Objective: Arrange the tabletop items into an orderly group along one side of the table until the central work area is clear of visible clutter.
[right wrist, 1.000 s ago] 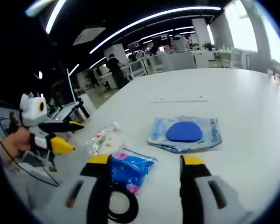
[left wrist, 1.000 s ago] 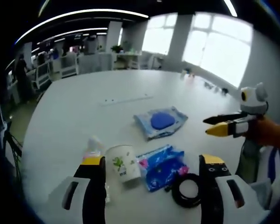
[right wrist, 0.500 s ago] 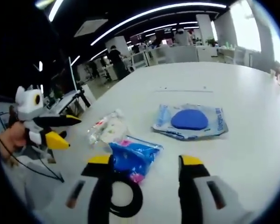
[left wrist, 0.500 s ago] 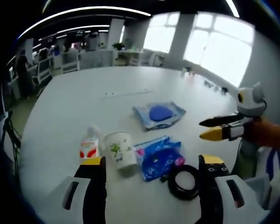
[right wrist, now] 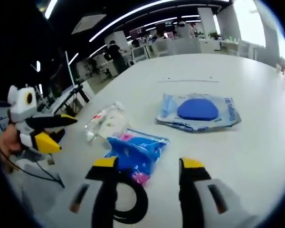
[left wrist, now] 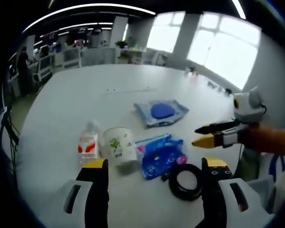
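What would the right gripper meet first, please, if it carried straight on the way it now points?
Probably the blue patterned packet, which lies just ahead between the open jaws of the right gripper, above the black ring. Depth is unclear, so it could pass above the packet.

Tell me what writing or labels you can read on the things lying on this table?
None can be read as words.
Clear packet with the blue pad: blue lettering down its right edge, too blurred to read.
Small bottle: red and white label, no legible text.
Paper cup: a green plant picture, no readable words.
Blue patterned packet: print only, nothing legible.
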`<state>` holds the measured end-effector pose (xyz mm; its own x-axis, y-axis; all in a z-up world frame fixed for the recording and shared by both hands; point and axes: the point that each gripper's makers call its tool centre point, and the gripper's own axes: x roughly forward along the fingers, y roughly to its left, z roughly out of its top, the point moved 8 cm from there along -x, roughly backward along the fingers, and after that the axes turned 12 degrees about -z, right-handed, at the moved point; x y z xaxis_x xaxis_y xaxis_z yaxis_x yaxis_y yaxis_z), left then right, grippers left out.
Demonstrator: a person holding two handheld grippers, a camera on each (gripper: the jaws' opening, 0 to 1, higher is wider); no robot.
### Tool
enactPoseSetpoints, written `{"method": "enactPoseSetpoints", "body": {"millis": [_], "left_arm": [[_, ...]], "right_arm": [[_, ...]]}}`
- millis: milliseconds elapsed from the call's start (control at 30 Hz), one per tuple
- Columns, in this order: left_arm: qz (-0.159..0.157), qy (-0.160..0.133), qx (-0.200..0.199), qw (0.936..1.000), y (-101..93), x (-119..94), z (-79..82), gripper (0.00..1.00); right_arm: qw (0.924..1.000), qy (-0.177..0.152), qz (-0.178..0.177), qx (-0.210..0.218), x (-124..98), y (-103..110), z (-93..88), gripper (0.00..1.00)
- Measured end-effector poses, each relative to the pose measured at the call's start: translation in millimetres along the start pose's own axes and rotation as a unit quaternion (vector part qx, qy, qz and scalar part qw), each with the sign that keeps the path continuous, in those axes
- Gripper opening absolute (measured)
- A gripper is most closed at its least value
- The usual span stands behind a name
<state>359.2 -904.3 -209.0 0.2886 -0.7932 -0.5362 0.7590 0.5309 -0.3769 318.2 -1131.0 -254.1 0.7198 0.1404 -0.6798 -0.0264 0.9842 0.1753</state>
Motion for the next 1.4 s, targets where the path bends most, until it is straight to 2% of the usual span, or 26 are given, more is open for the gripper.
{"method": "enactPoseSetpoints", "body": {"millis": [300,800,1400], "left_arm": [[0.000,0.002,-0.004,1.0000,2.2,2,-3.4,0.77],[-0.007,0.010,-0.008,0.9999,5.2,8,-7.0,0.76],[-0.011,0.020,-0.016,0.9996,10.2,16,-15.4,0.75]], "right_arm": [[0.9999,0.006,-0.004,-0.008,10,0,-2.4,0.41],[0.9992,0.039,-0.011,-0.008,34,-2,-12.0,0.36],[0.9983,0.057,-0.014,-0.002,50,0,-17.8,0.20]]}}
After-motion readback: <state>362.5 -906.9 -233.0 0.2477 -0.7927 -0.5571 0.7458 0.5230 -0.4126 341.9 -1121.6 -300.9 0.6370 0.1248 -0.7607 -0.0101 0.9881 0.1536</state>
